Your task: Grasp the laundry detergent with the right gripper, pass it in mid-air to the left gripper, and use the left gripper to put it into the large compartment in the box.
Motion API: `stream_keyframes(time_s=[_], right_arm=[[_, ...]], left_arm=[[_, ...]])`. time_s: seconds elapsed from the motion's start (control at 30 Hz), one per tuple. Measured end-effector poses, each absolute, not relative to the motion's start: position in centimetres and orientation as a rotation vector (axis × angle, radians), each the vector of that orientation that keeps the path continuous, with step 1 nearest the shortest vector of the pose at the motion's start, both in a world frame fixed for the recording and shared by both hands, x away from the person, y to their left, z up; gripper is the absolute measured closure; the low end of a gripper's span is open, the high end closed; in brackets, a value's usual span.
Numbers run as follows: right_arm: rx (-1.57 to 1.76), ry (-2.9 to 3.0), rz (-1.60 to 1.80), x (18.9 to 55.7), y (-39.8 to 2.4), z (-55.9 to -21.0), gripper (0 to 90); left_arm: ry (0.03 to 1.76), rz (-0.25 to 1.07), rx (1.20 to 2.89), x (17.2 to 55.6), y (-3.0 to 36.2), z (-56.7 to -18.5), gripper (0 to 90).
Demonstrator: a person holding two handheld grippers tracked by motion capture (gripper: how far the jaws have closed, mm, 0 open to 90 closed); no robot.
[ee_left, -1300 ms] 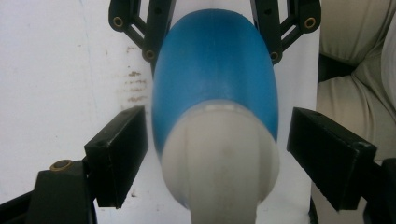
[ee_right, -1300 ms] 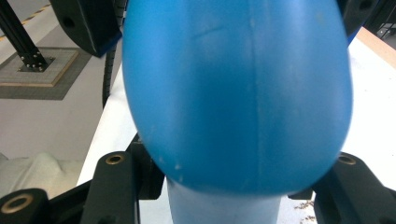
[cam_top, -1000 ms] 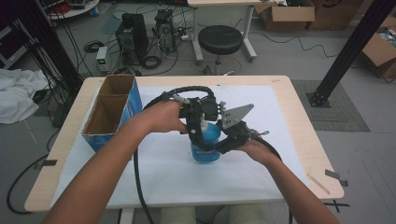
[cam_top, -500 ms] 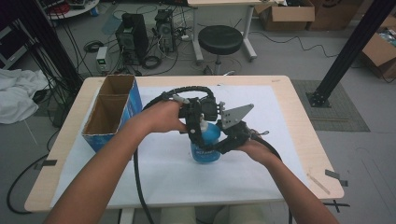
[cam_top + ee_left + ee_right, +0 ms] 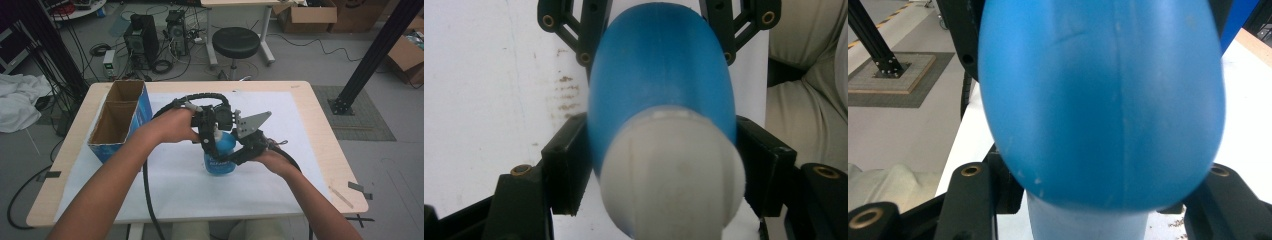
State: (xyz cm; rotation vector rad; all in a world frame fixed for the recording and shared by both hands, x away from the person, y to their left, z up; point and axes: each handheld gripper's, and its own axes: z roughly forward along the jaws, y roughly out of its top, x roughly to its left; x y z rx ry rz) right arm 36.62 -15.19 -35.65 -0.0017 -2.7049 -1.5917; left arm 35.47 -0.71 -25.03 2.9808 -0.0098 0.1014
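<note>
Gripping one blue bottle from two sides

Closing in just now, the left gripper (image 5: 212, 142) has its jaws on either side of the blue bottle (image 5: 220, 155), pads against the neck below the white cap (image 5: 671, 172). The right gripper (image 5: 240, 152) is clamped on the bottle's body, seen at centre frame in the high view. Both forearms enter from the bottom edge and converge at the bottle, left hand (image 5: 172, 125) above it, right hand (image 5: 275, 160) lower right. An open cardboard box (image 5: 117, 125) stands at left on the table (image 5: 320, 130).
</note>
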Motion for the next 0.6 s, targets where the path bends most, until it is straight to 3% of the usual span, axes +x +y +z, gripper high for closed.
stream_keyframes(time_s=[0.6], right_arm=[[0.006,-2.706,-1.588,36.64,-15.05,-35.77,44.3]], left_arm=[[-0.025,0.113,2.977,35.4,-0.69,-25.08,37.2]])
